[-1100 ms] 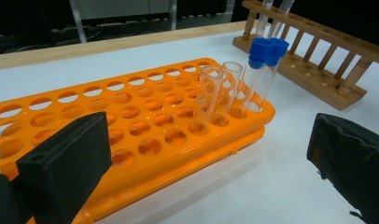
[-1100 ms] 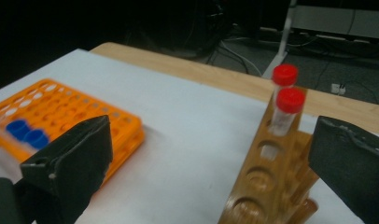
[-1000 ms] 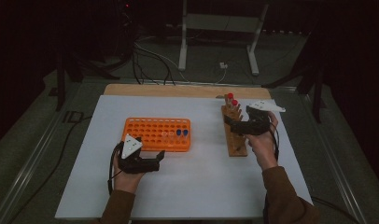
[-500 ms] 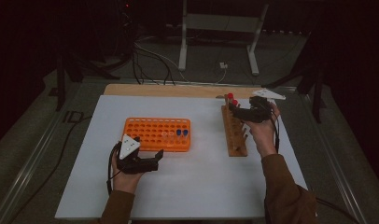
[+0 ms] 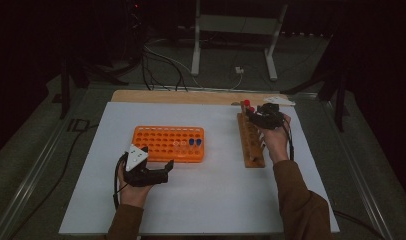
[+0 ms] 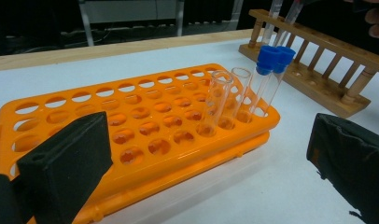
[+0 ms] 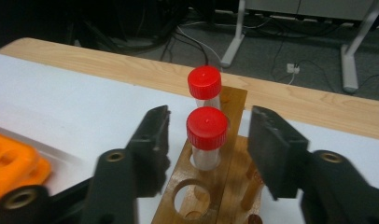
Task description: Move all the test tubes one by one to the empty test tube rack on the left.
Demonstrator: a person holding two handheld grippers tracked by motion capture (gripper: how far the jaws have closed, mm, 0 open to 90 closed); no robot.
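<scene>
The right gripper [image 7: 206,140] has just been closing; its jaws stand either side of the nearer red-capped tube [image 7: 207,137] in the wooden rack [image 7: 211,196], not yet touching. The left gripper [image 6: 201,163] is spread, the orange rack [image 6: 131,126] just beyond it

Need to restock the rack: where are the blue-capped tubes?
In the high view, the two blue-capped clear tubes stand near the right end of the orange plastic rack, beside two uncapped tubes.

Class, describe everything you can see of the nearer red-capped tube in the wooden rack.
The nearer red-capped tube is a clear, plastic-looking tube with a ribbed red screw cap. It stands upright in a round hole near the far end of the wooden rack, just in front of a second red-capped tube. The right gripper straddles it, its jaws just closing in, gaps still showing on both sides.
</scene>
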